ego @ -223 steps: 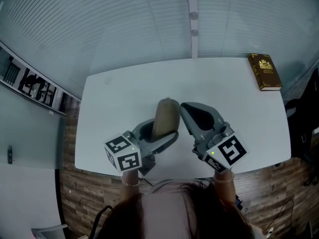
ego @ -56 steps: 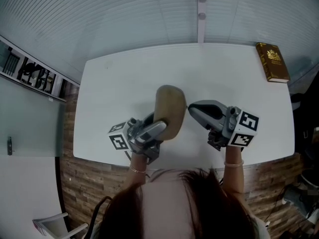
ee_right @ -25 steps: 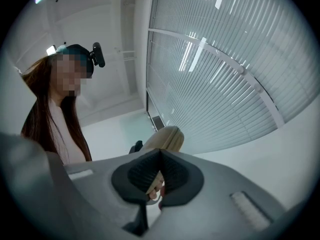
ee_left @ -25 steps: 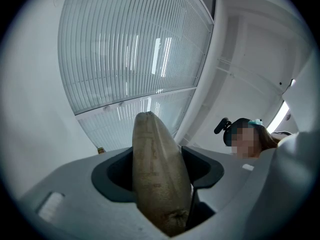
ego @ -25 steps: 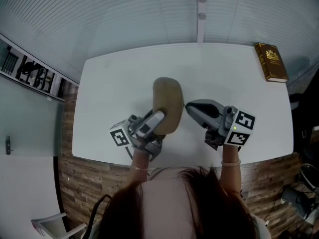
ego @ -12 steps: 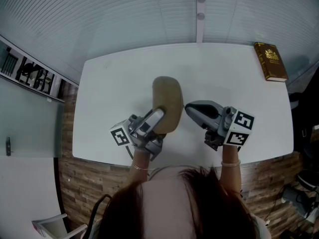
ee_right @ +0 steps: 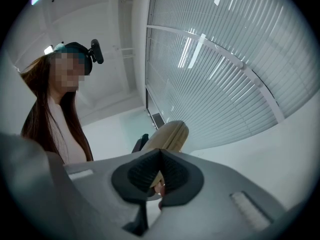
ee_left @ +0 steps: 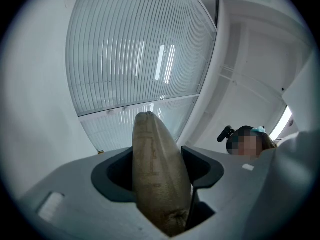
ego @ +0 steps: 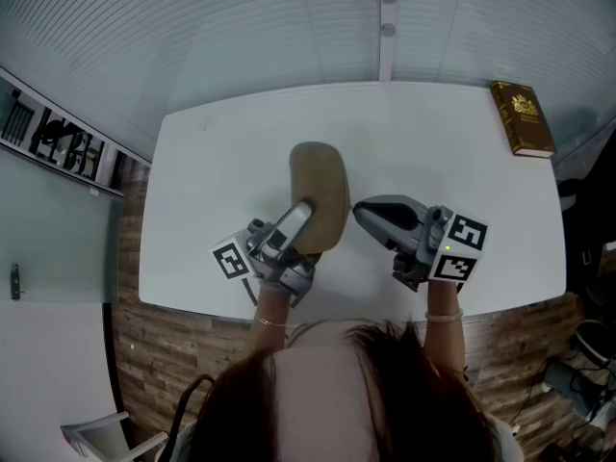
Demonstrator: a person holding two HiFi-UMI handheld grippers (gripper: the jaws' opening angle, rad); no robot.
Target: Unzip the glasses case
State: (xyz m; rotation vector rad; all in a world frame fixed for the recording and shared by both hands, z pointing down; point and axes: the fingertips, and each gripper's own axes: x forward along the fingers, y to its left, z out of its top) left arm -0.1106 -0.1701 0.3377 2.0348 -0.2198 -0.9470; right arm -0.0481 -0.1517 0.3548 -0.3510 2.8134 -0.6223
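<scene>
Jaws of the left gripper (ego: 304, 218) clamp wide round the glasses case (ego: 319, 179), which looks light and stiff. Those of the right gripper (ee_right: 159, 170) pinch what seems its small, slippery zipper pull (ee_right: 159, 187).

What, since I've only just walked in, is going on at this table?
A person works at a white table with a gripper in each hand. The left gripper clamps one end of a tan case. The right gripper is shut at the case's edge on something small, probably the pull. Whether the case has been opened at all cannot be seen. A book lies at the far corner.
</scene>
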